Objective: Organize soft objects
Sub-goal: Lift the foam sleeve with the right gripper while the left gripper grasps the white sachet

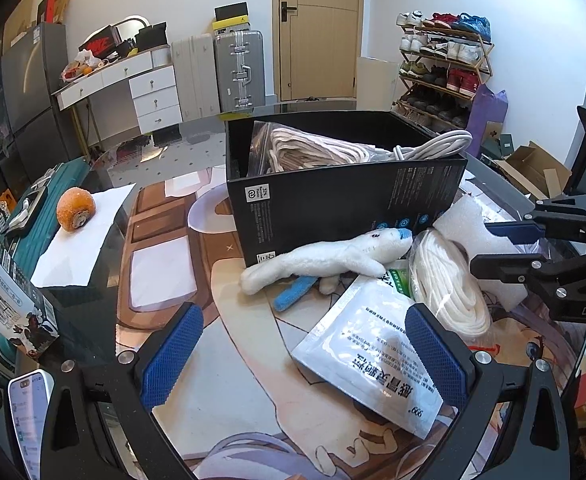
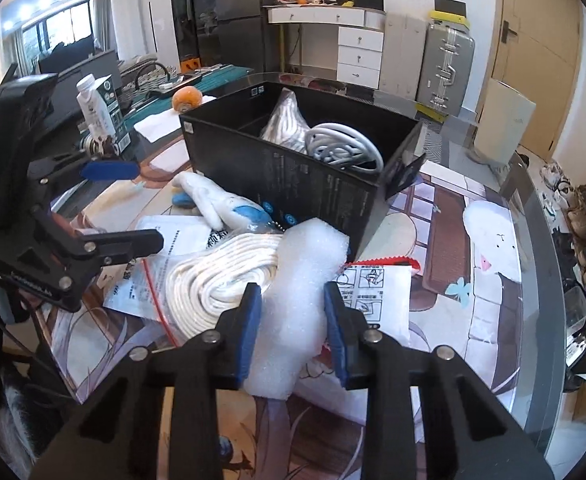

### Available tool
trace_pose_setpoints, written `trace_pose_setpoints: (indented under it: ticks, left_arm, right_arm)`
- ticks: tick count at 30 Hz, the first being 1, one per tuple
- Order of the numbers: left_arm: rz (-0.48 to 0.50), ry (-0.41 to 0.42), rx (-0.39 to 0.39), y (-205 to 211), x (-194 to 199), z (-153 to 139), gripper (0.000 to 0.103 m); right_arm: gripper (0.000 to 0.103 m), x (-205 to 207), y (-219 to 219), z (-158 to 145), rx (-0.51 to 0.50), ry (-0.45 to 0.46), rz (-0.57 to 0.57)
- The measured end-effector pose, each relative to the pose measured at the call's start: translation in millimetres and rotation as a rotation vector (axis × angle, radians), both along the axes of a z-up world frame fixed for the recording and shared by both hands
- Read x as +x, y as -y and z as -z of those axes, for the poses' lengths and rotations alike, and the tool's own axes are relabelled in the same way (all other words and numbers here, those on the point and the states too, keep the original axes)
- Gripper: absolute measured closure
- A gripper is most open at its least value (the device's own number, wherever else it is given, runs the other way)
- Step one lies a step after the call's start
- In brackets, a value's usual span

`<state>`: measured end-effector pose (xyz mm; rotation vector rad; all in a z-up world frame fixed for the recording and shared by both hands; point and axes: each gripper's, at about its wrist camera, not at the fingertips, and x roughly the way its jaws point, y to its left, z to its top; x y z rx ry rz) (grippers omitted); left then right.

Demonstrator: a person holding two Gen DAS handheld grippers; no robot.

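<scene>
Right gripper (image 2: 293,334): jaws pinching the foam block (image 2: 297,280), lower centre.
Foam axis: runs away from the jaws toward the black box (image 2: 293,184).
Left gripper (image 1: 305,360): jaws spread, empty, over the white pouch (image 1: 373,364).
Nearer hand: right.

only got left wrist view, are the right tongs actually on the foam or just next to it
Observer: On it. The foam sits between the right tongs, with a pad against each side.
Operator: whats under the foam
Observer: A printed pouch with a red zigzag edge lies under its right side.
Operator: space in the box on that end
Observer: Seems so. The box corner right of the cable looks bare.
</scene>
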<state>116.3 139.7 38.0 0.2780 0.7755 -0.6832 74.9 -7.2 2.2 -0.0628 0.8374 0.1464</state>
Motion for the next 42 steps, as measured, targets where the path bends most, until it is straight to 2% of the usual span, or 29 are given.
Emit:
trace_pose_setpoints:
  ticks: [4, 9, 16, 19, 32, 37, 42]
  left_arm:
    - [0.001, -0.001, 0.000, 0.1, 0.9, 0.4, 0.000]
    - [0.007, -0.004, -0.001, 0.4, 0.8, 0.8, 0.000]
    - [0.121, -0.052, 0.009, 3.4, -7.6, 6.0, 0.000]
    - [0.157, -0.064, 0.033, 6.2, -11.5, 9.5, 0.000]
    - [0.168, -0.064, 0.132, 22.0, -19.0, 17.6, 0.001]
    - [0.172, -0.055, 0.130, 22.9, -21.8, 16.2, 0.000]
    - [0.235, -0.025, 0.127, 25.7, -33.2, 13.6, 0.000]
  right_arm:
    - [0.075, -1.1, -4.0, -0.3, -0.031, 0.019, -0.010]
    - [0.075, -5.7, -1.2, -10.7, -0.008, 0.063, -0.010]
    - [0.075, -12.6, 0.8, -18.3, 0.021, 0.100, -0.013]
    - [0.075, -12.0, -0.7, -20.4, 0.023, 0.103, -0.015]
    - [0.075, -11.5, -3.0, -18.7, 0.027, 0.099, -0.030]
    - [0.075, -11.4, -4.4, -18.4, 0.029, 0.096, -0.035]
    - [0.075, -13.5, -4.0, -20.8, 0.027, 0.102, -0.037]
